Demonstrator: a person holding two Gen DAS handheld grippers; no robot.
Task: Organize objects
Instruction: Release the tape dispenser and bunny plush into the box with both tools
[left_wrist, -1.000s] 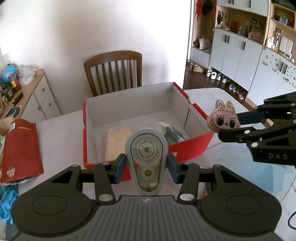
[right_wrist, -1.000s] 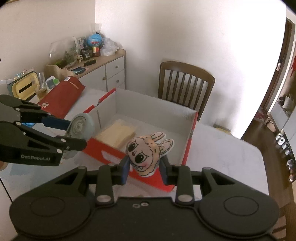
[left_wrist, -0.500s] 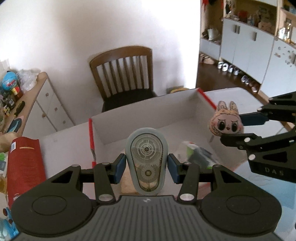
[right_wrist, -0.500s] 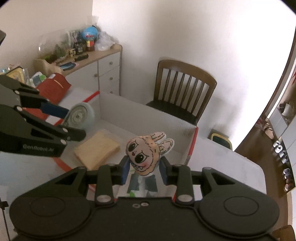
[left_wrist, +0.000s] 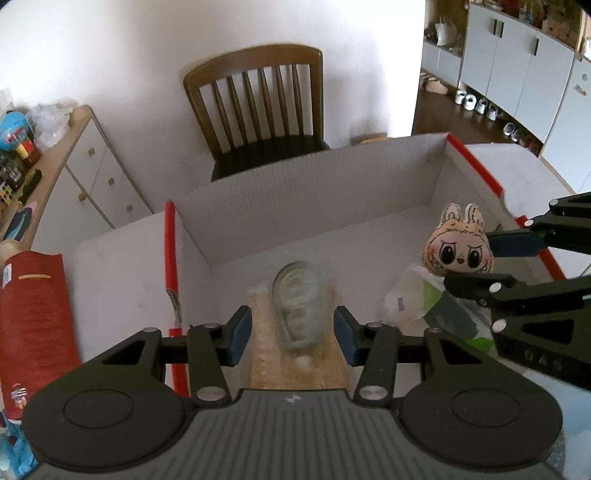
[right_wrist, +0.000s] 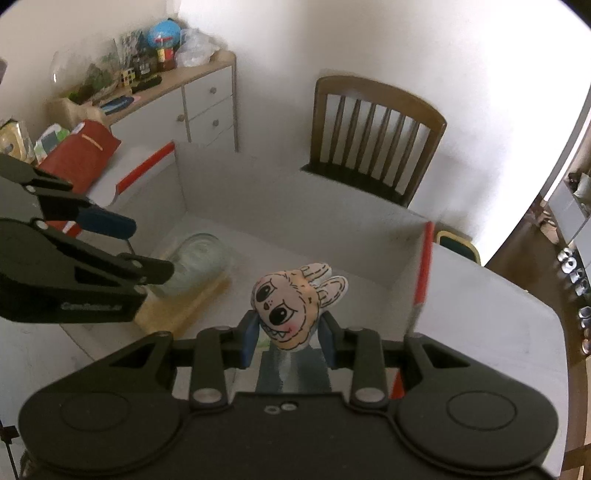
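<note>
Left wrist: oval gadget blurred between parted left claw pads.

Box: I see white walls, red rim.
Toy: peach face, black eyes.
Pads: blue.

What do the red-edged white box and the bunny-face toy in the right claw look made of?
Red-edged white box: corrugated cardboard, matte; ribbed lines show on its inner wall. Bunny-face toy: probably soft foam or rubber, matte printed face; unsure.
</note>
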